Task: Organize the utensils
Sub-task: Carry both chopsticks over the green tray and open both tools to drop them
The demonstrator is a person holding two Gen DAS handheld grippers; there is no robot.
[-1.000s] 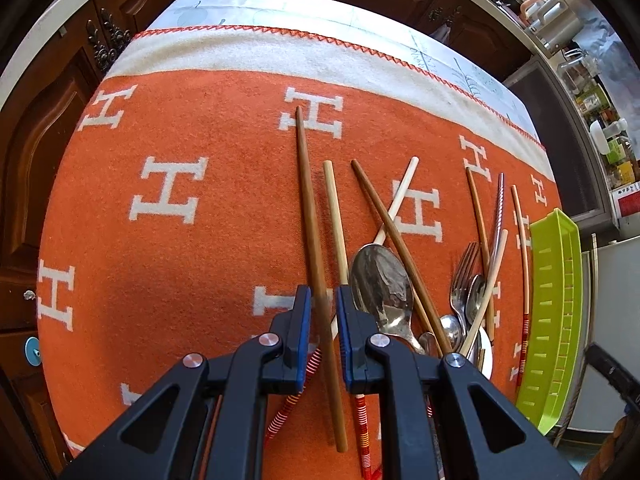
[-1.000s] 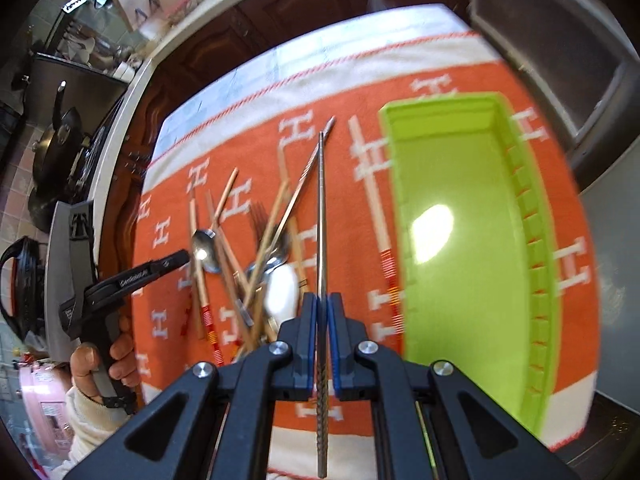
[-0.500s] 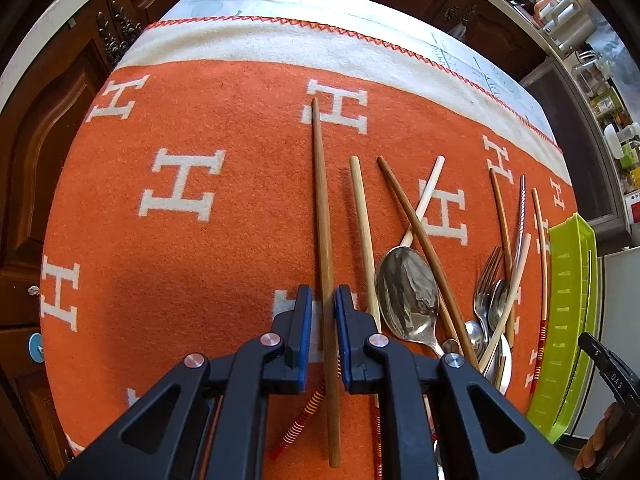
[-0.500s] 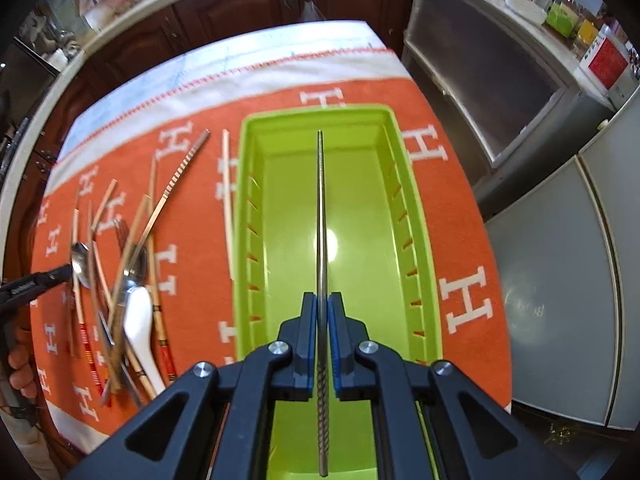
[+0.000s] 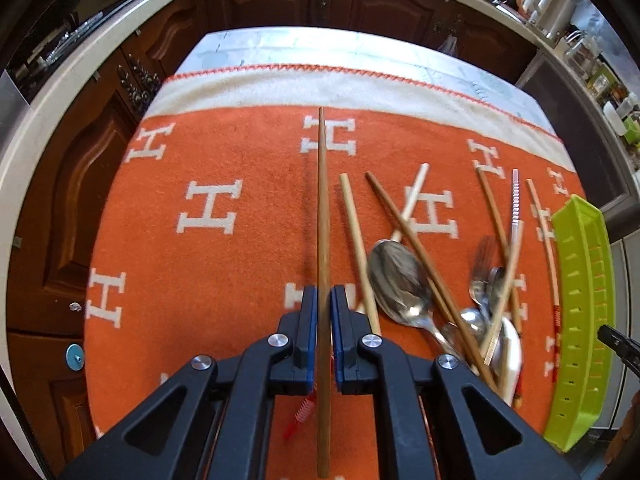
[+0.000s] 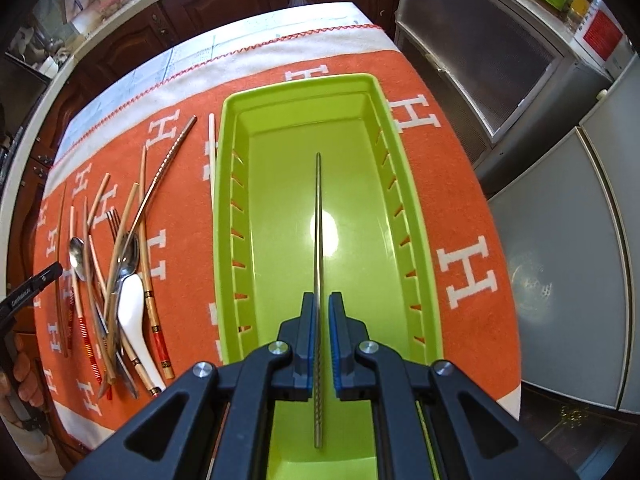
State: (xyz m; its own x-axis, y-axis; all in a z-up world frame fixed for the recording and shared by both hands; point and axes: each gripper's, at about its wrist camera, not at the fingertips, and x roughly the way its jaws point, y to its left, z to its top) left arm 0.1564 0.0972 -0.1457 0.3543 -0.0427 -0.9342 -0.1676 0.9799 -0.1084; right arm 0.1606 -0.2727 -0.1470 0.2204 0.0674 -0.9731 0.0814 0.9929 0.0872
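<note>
Chopsticks in both grippers — one bound for the tray, one leaving the pile.
Right gripper (image 6: pixel 320 344), jaws slightly apart around a metal chopstick (image 6: pixel 318 240), aligns it lengthwise over the green tray (image 6: pixel 416 208); left gripper's (image 5: pixel 324 340) jaws clamp a wooden chopstick (image 5: pixel 322 208) above the orange cloth (image 5: pixel 224 288) — beside the heaped utensils (image 5: pixel 452 288).

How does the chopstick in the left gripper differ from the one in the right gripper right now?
The wooden chopstick in the left gripper is brown, smooth and thicker; the metal chopstick in the right gripper is silver, thin, with a ridged end. The wooden chopstick hangs over the orange cloth; the metal chopstick is over the green tray. The right jaws look slightly parted, the left clamped. Both point straight ahead.
</note>
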